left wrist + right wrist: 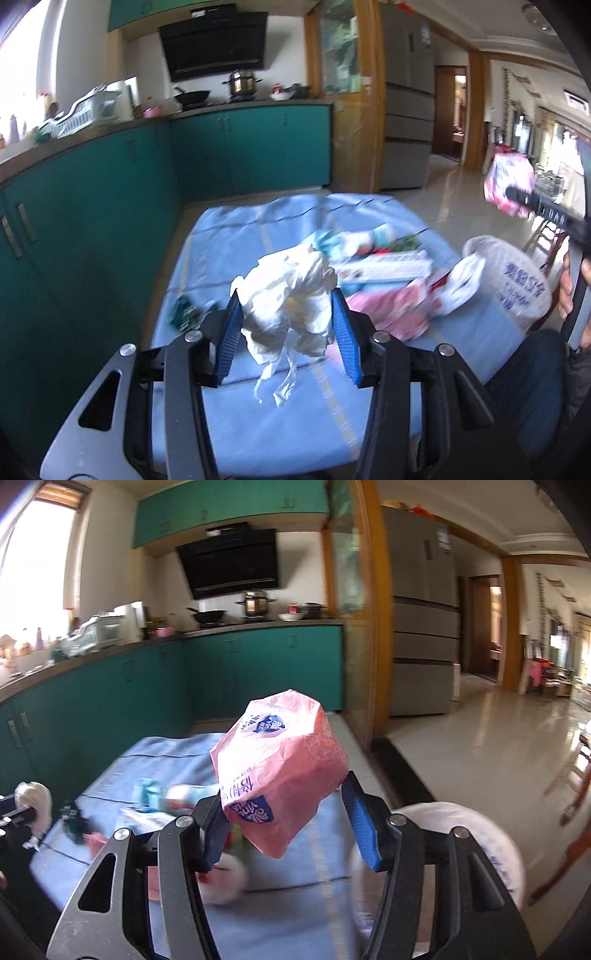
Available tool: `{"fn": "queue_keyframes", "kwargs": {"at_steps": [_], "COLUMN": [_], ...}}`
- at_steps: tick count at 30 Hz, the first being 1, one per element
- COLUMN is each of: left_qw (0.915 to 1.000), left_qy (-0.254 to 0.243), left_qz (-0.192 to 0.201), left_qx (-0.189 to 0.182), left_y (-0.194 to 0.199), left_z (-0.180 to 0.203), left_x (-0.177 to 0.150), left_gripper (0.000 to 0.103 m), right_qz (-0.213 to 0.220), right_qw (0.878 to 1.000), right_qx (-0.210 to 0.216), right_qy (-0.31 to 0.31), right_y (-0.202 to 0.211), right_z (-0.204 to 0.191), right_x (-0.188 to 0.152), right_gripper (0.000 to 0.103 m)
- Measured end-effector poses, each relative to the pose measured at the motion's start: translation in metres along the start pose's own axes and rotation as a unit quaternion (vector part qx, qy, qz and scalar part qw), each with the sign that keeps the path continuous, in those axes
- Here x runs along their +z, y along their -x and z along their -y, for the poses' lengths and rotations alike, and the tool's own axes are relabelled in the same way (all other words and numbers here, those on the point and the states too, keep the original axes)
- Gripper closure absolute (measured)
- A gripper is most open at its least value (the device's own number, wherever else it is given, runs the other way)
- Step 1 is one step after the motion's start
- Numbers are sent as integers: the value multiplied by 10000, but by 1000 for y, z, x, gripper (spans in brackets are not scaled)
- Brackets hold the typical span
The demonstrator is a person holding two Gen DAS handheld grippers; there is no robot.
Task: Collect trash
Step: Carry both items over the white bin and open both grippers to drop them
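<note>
My left gripper (286,325) is shut on a crumpled white tissue wad (288,295) and holds it above the blue tablecloth (229,240). My right gripper (284,812) is shut on a pink tissue packet (280,771), lifted above the table; the packet also shows in the left wrist view (509,181). A white plastic bag (509,280) stands open at the table's right edge and shows in the right wrist view (491,856). More trash lies mid-table: a pink packet (388,310), a flat box (388,269) and a small dark green wrapper (183,314).
Teal kitchen cabinets (110,192) run along the left and the back, with a stove and pots on the counter. A grey fridge (406,122) stands behind the table. Tiled floor (480,738) opens to the right. The person's leg (528,369) is at the right.
</note>
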State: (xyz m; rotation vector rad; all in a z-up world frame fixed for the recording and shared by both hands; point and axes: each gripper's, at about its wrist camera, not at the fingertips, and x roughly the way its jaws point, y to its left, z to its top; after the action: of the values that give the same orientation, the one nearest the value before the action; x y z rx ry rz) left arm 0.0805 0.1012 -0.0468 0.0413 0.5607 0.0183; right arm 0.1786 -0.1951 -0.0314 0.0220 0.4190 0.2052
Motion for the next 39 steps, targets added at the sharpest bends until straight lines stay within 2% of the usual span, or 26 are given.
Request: {"fn": "queue_keyframes", "kwargs": {"at_steps": [4, 7, 13, 20, 22, 24, 26, 28, 30, 33, 35, 36, 37, 39], "left_qw": [9992, 9975, 9928, 9887, 9867, 9848, 9816, 9784, 9723, 9614, 9574, 9560, 9546, 9566], "left_qy": [-45, -206, -505, -619, -653, -683, -731, -793, -858, -966, -940, -917, -921, -1003], "left_qz": [51, 57, -33, -201, -260, -315, -415, -483, -578, -751, -774, -735, -692, -591], "left_qx": [-402, -672, -1090, -1353, -1469, -1565, -1713, -1846, -2094, -2466, -2617, -2689, -2748, -2670], "left_y": [-16, -32, -58, -84, -91, -97, -106, -113, -121, -139, -150, -152, -156, -157], "left_z": [37, 72, 132, 172, 183, 196, 214, 231, 252, 288, 311, 319, 327, 337], "left_x": [21, 34, 46, 53, 55, 55, 57, 58, 58, 54, 51, 49, 48, 47], "left_gripper": [55, 55, 55, 55, 55, 55, 55, 55, 55, 52, 47, 41, 29, 17], "right_qz": [-307, -687, -1216, -1474, -1423, -1303, -1091, -810, -541, -105, 32, 70, 85, 97], "right_qw": [9970, 9919, 9844, 9802, 9797, 9801, 9786, 9731, 9642, 9427, 9326, 9268, 9222, 9163], "right_qx": [-697, -1018, -1129, -1114, -1152, -1157, -1315, -1668, -2012, -2425, -2561, -2624, -2671, -2724], "right_qy": [-162, -319, -582, -716, -814, -950, -1143, -1365, -1643, -2288, -2544, -2686, -2796, -2934], "right_y": [-6, -19, -43, -61, -59, -55, -46, -33, -20, 4, 13, 17, 21, 22], "right_z": [55, 84, 124, 133, 135, 140, 149, 159, 170, 196, 208, 214, 219, 224], "right_x": [-11, -34, -80, -81, -78, -74, -73, -70, -70, -75, -79, -81, -84, -88], "right_gripper": [46, 46, 46, 44, 38, 23, 17, 15, 9, 8, 8, 8, 8, 8]}}
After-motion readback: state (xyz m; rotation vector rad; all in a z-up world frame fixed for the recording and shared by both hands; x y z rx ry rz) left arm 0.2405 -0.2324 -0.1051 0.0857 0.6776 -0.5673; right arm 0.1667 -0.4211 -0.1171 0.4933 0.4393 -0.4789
